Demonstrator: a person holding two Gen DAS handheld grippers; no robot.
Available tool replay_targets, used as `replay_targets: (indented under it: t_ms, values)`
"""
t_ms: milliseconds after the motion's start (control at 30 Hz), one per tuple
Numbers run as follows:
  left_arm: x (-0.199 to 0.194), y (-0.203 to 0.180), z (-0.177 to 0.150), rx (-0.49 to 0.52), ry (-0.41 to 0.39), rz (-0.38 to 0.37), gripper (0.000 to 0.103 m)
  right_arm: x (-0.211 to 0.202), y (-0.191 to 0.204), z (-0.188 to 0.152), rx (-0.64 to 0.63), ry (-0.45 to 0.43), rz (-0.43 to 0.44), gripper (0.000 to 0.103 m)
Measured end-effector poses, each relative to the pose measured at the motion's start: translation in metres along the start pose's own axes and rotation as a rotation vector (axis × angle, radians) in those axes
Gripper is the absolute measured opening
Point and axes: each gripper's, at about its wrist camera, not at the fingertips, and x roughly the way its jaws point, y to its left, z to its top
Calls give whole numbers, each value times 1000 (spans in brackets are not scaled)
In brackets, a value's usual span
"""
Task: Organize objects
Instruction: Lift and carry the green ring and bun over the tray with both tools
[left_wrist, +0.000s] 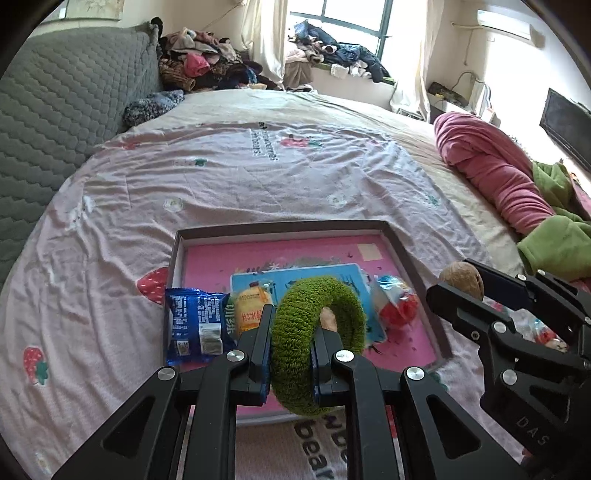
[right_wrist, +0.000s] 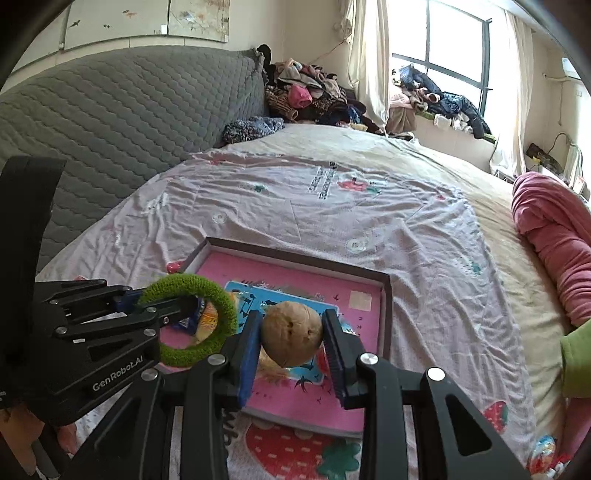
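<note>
Two hand-held grippers hover side by side over a shallow box (left_wrist: 402, 243) with a pink floor, which lies on a bed covered by a pale strawberry-print sheet (left_wrist: 110, 229). The left gripper (left_wrist: 291, 332) is clamped on one side of a fuzzy green ring (left_wrist: 317, 343), one finger outside the band and one through the hole, so the ring stands upright on edge above the box's near side. The right gripper (right_wrist: 291, 338) squeezes a round brown walnut (right_wrist: 291, 338) between its blue-padded fingers, just to the right of the ring and also above the box. Both items seem to be carried this way so they can be set down inside the box with the other things. Already there: a blue snack packet (left_wrist: 197, 321) leaning over the left wall, a yellow packet (left_wrist: 253, 306) beside it, a red and white wrapped sweet (left_wrist: 397, 302) toward the right, and a blue card (left_wrist: 332, 275) flat on the floor. Free pink floor toward the far wall looks like the likeliest drop spot.
</note>
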Motion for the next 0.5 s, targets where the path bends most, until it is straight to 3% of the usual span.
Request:
replay_targets:
  t_ms: [233,500]
  values:
    - [37,5,-11,-5,29,-2,16,38,0,-17,-1,36,10,33]
    - [53,5,-24,-13,40,-8,16,64,-1,-46,14,83,13,33]
